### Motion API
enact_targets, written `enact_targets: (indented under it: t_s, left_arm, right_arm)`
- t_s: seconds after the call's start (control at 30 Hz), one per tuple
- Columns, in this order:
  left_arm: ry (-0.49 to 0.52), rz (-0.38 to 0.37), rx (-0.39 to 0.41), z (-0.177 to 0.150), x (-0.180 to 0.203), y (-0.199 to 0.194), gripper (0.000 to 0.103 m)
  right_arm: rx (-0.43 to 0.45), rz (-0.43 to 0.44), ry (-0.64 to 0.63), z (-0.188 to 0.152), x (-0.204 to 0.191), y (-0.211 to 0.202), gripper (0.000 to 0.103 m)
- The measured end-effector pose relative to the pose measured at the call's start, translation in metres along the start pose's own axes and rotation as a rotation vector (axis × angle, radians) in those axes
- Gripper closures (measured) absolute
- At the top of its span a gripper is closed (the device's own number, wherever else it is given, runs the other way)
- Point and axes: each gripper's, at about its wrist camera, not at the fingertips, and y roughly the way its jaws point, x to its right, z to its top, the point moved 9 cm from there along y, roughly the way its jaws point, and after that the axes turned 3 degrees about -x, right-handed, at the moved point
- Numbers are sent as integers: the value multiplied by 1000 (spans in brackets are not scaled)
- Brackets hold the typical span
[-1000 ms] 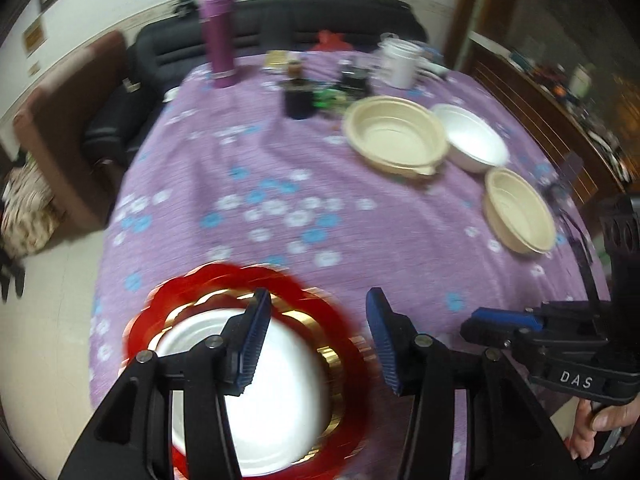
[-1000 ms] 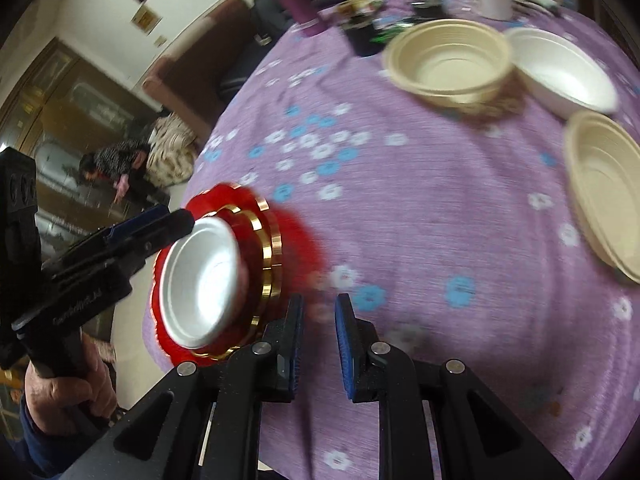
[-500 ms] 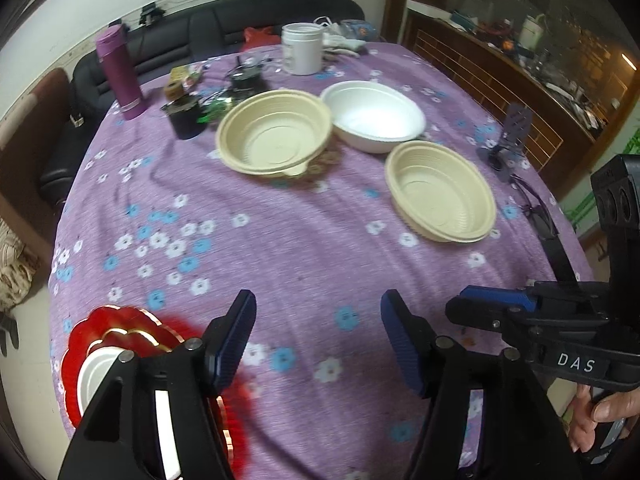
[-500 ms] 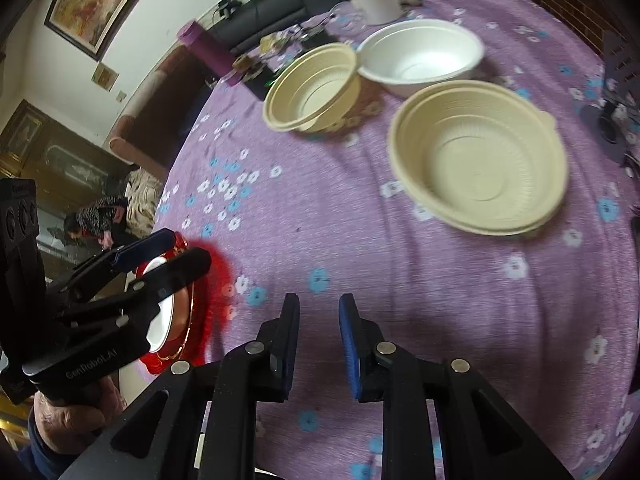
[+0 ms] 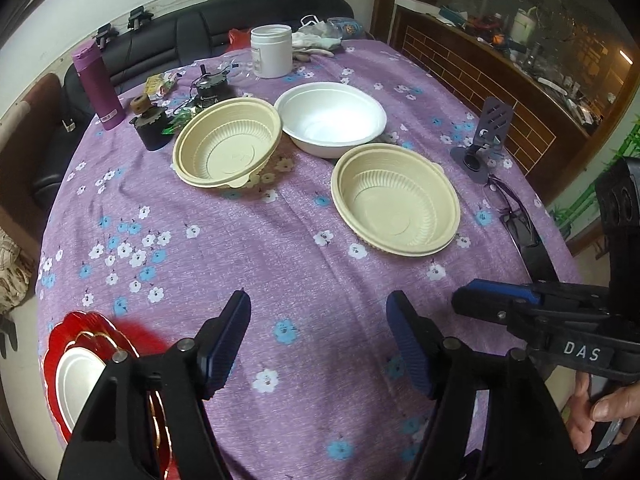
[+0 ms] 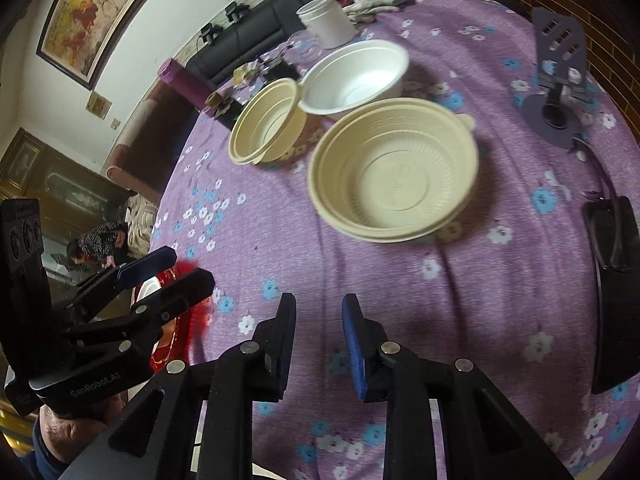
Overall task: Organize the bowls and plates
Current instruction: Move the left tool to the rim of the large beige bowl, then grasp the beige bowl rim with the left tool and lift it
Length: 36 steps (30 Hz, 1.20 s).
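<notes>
Two beige ribbed bowls (image 5: 227, 148) (image 5: 395, 205) and a white bowl (image 5: 331, 118) sit on the purple flowered tablecloth (image 5: 248, 240). They also show in the right wrist view as two beige bowls (image 6: 266, 120) (image 6: 394, 178) and a white bowl (image 6: 354, 76). A red and gold plate with a white dish on it (image 5: 80, 368) lies at the near left edge. My left gripper (image 5: 318, 336) is open and empty above the cloth. My right gripper (image 6: 316, 336) is open a little and empty, in front of the nearer beige bowl.
A purple bottle (image 5: 98, 86), a white jar (image 5: 271, 51), small dark items (image 5: 152, 126) and gloves stand at the table's far side. A purple phone stand (image 5: 486, 136) and glasses (image 5: 512, 208) lie at the right edge. A black sofa is behind.
Both grippers swung away from the red plate toward the bowls. The right gripper's jaws have opened a little. The left gripper stays open.
</notes>
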Motion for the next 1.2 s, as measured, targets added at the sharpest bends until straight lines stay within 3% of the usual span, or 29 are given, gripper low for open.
enact_targets:
  t_s: [0.4,0.77,0.9,1.2]
  left_arm:
    - [-58,18,-11,3,12,13,30]
    - [-143,-38,7,19,12,33,31]
    - [-170,-41,10,36,8,46,48]
    - [-188,-30,-28,57,9,79,54]
  right_arm:
    - [36,-9,65,7,50,-29,75]
    - [52,9,122,32,94,-39,75]
    - [57,19,98,51,96,-35,75]
    - [27,39,99,88,106,-14,75]
